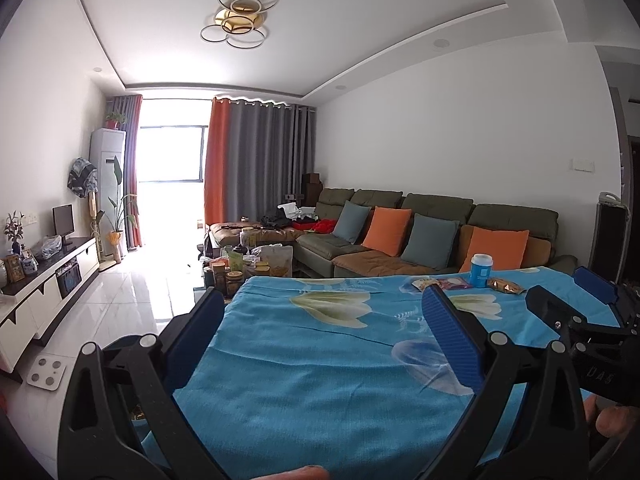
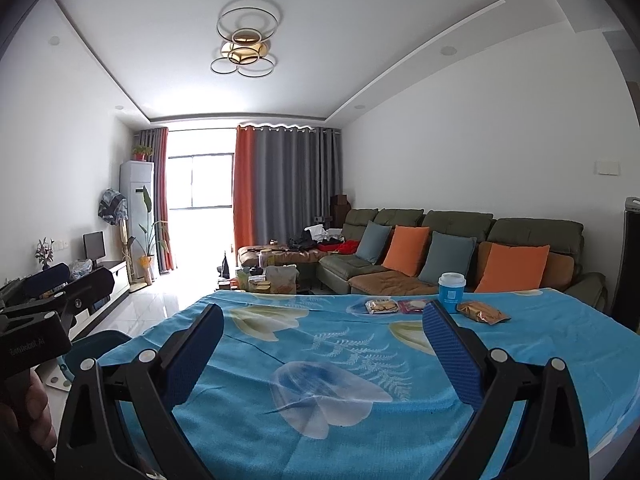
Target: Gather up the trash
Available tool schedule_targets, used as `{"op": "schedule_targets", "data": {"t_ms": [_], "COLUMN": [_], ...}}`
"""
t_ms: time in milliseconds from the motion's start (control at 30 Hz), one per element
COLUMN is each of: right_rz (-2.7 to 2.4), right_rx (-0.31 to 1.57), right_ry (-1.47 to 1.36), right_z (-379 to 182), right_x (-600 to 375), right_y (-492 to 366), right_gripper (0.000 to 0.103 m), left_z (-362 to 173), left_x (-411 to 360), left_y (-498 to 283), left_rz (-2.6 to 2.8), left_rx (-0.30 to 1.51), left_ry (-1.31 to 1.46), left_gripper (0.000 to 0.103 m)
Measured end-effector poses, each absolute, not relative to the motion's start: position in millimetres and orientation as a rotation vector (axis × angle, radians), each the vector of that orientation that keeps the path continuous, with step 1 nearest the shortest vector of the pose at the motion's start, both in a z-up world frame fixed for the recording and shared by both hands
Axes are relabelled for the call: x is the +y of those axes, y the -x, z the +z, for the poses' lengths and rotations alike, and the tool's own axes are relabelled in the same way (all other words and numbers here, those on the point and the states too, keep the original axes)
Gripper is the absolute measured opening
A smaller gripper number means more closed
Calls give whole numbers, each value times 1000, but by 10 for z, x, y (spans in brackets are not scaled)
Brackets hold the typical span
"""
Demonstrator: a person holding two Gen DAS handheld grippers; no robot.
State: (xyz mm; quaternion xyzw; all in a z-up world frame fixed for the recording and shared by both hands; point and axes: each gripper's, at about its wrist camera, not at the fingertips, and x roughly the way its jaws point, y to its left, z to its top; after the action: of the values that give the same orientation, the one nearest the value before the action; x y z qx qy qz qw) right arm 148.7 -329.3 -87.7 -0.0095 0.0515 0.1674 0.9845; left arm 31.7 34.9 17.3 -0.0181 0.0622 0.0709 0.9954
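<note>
A table under a blue flowered cloth (image 1: 320, 360) (image 2: 360, 380) fills the foreground. At its far right edge stand a blue paper cup with a white lid (image 1: 480, 271) (image 2: 451, 293), a gold snack wrapper (image 1: 506, 286) (image 2: 482, 312), a pink wrapper (image 1: 454, 283) (image 2: 414, 306) and a clear cracker packet (image 1: 424, 283) (image 2: 380, 306). My left gripper (image 1: 324, 304) is open and empty over the near table. My right gripper (image 2: 324, 318) is open and empty, well short of the trash. The right gripper also shows in the left wrist view (image 1: 568, 292), the left gripper in the right wrist view (image 2: 68, 276).
A green sofa with orange and grey cushions (image 2: 440, 256) stands behind the table. A cluttered coffee table (image 1: 248, 260) is further back. A TV cabinet (image 1: 44, 292) runs along the left wall. A dark teal bin or stool (image 2: 96, 346) sits by the table's left corner.
</note>
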Motion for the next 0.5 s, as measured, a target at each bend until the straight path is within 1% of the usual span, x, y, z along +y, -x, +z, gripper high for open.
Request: {"op": "schedule_targets", "data": {"t_ms": [500], "right_rz": [307], "right_rx": [111], "right_ry": [41], "right_z": [-900], "right_x": [-3300], "right_y": [-1458], "right_gripper": [96], "left_z": [144], "left_x": [288], "left_y": [-336], "left_rz": [132], "left_rx": [128], "left_ry": [13], "left_gripper": [97]}}
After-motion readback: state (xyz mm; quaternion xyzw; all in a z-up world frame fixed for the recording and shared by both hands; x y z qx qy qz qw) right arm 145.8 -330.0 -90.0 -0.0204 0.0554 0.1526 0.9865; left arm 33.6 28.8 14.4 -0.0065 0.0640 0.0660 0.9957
